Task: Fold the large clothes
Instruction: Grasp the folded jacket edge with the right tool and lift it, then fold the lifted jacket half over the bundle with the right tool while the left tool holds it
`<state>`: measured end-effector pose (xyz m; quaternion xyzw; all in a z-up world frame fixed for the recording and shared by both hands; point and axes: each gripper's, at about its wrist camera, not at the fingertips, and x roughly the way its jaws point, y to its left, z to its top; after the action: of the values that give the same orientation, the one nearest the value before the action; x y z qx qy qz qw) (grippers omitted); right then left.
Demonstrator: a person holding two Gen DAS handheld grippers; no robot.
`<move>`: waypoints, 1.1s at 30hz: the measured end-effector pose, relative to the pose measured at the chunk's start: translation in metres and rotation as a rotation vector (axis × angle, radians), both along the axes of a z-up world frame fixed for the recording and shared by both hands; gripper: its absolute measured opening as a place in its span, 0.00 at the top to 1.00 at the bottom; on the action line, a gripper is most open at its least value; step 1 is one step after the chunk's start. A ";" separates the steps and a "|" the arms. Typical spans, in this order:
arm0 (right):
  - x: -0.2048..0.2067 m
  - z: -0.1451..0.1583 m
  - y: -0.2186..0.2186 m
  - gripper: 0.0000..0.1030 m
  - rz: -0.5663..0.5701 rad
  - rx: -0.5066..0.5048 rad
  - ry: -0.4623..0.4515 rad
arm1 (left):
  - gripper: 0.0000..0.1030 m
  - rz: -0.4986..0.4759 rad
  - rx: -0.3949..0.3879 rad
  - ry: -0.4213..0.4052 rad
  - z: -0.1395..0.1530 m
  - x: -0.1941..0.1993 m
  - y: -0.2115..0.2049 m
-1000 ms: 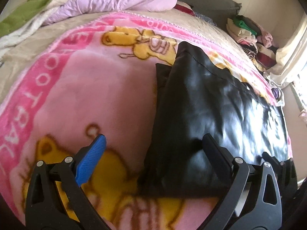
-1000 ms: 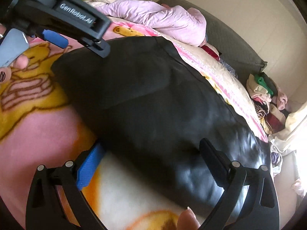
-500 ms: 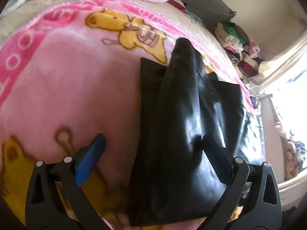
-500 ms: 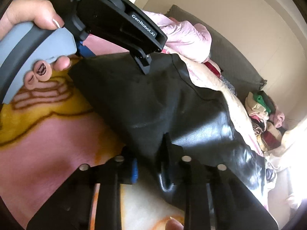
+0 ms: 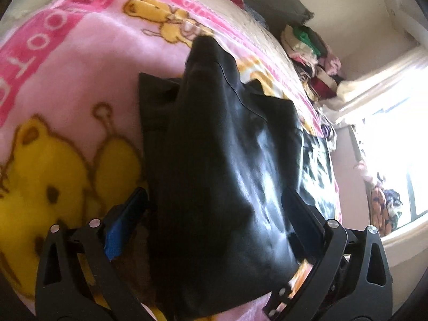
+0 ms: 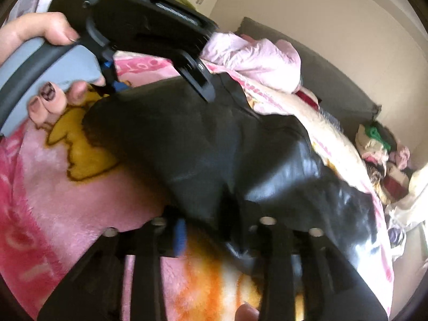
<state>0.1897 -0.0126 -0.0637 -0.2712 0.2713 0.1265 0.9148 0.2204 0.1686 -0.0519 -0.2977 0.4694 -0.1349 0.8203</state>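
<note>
Pink blanket (image 5: 80,85) — right claw (image 6: 214,224) pinches black garment's (image 5: 219,160) near edge.

Two close views, shared garment (image 5: 219,176)

Cream walls (image 6: 307,13), bright window (image 5: 388,133), perhaps curtained

Glossy black garment (image 5: 222,176); pink bear-print blanket (image 5: 80,85)
</note>
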 end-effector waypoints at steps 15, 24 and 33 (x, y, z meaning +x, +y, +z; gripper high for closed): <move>-0.010 0.052 -0.103 0.94 -0.112 0.466 0.092 | 0.71 0.055 -0.023 -0.040 0.005 0.010 -0.005; 0.032 0.002 -0.111 0.96 -0.182 0.502 0.348 | 0.79 -0.001 0.017 -0.182 0.067 -0.005 -0.042; 0.090 0.079 -0.149 0.96 -0.192 0.670 0.241 | 0.79 -0.019 0.071 -0.213 0.094 0.001 -0.068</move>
<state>0.2799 -0.1620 0.0153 0.0870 0.3448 0.1531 0.9220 0.2217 0.1007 0.0422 -0.2481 0.3870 -0.1569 0.8741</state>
